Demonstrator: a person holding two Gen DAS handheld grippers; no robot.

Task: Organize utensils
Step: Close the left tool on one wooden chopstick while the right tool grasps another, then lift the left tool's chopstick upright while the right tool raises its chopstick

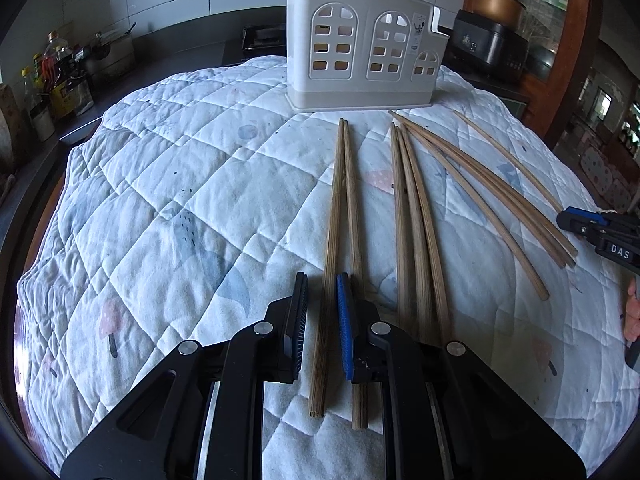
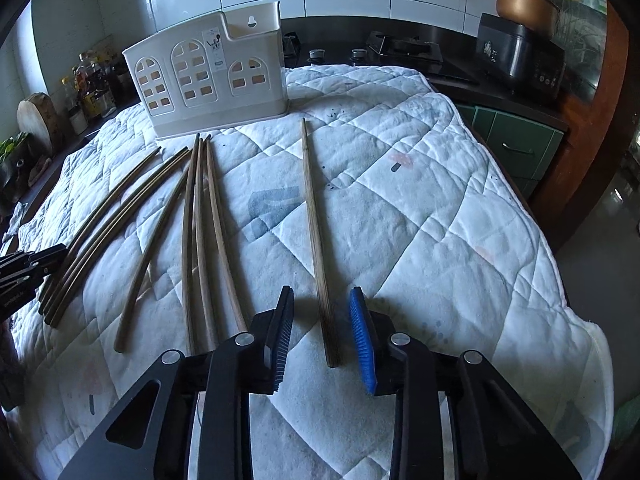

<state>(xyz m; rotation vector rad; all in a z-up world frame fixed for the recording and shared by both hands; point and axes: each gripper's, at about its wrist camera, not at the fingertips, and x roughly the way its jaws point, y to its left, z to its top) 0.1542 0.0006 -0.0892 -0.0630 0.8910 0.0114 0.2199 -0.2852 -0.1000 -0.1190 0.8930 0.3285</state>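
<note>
Your left gripper sits low over the quilt with its jaws parted, straddling the thick end of the leftmost brown wooden chopstick; its partner lies just outside the blue pad, so you look lined up to take one stick, not the pair. Nothing is clamped yet. Your right gripper is open too, bracketing the butt of a lone wooden chopstick that lies well apart from the others, an easy single pick.

Every stick runs lengthwise away from you, thick end near, thin tip towards the white plastic utensil holder with arched window cut-outs. That seems a handy layout: grab the butt, tip it up, drop it in.

Between your two grippers lie a tight group of three chopsticks and a fanned spread of more, tips converging near the holder's base. All rest on the white quilted cloth with faded mushroom prints, and the holder stands upright at its far edge with a dark kitchen counter behind.
</note>
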